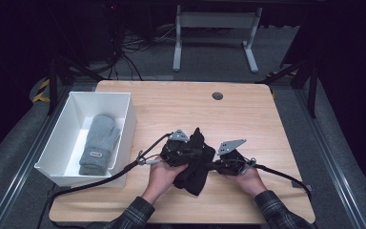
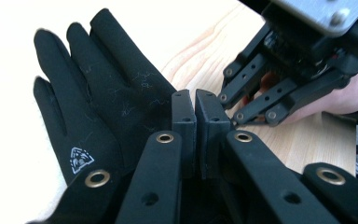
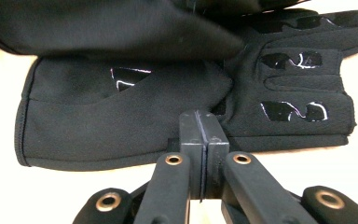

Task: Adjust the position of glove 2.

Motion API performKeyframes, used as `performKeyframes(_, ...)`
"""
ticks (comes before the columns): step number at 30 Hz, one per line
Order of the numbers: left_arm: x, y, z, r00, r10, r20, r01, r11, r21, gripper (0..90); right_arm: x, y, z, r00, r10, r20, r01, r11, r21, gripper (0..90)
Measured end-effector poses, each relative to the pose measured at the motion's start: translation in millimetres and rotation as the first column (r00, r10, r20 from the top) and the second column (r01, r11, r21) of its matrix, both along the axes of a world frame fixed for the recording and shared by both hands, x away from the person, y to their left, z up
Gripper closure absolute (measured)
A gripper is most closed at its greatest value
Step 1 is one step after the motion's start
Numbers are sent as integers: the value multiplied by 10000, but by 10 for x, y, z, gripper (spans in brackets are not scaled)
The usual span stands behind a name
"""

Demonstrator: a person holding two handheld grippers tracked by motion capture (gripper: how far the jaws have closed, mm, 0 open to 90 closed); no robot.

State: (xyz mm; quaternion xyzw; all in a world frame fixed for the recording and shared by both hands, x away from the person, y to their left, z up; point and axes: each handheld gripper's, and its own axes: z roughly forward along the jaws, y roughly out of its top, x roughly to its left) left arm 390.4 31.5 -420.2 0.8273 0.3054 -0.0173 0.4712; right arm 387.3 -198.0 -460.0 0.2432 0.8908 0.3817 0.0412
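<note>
Black fabric lies bunched near the front middle of the pale wooden worktop [image 1: 181, 102]: a black glove [image 1: 195, 164], possibly a pair laid one on the other, though the high view is too dark to separate them. From either side a hand-held tool meets it. The left tool [image 1: 187, 151] sits at the glove's left edge, its jaws pressed nearly together in the left gripper view, where the glove [image 2: 98, 88] spreads its fingers to the left of the jaw tips and carries a small white emblem; whether any cloth is caught between the pads I cannot tell. The right tool [image 1: 215, 164] comes in from the right, and the right gripper view shows its jaws clenched flat against each other at the edge of the glove [image 3: 121, 121], beside shiny grip patches on the palm, seemingly nipping the fabric.

At the left edge of the worktop stands a white bin [image 1: 64, 121], well apart from the hands, with a grey mitten [image 1: 98, 143] lying flat inside it.
</note>
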Motion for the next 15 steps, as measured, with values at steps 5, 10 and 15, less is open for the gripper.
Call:
performKeyframes(5,-17,-85,-71,9997,-221,-70,222,9996,161,876,5,13,-12,10000,-41,88,40,10000,77,900)
performKeyframes(10,-53,-198,-161,9987,-482,-150,488,9979,435,875,10,20,-19,9999,-59,140,58,9999,141,900)
performKeyframes(15,-64,-213,-183,9981,-596,-149,602,9973,410,869,-5,-71,74,9978,-309,587,311,9995,-21,900)
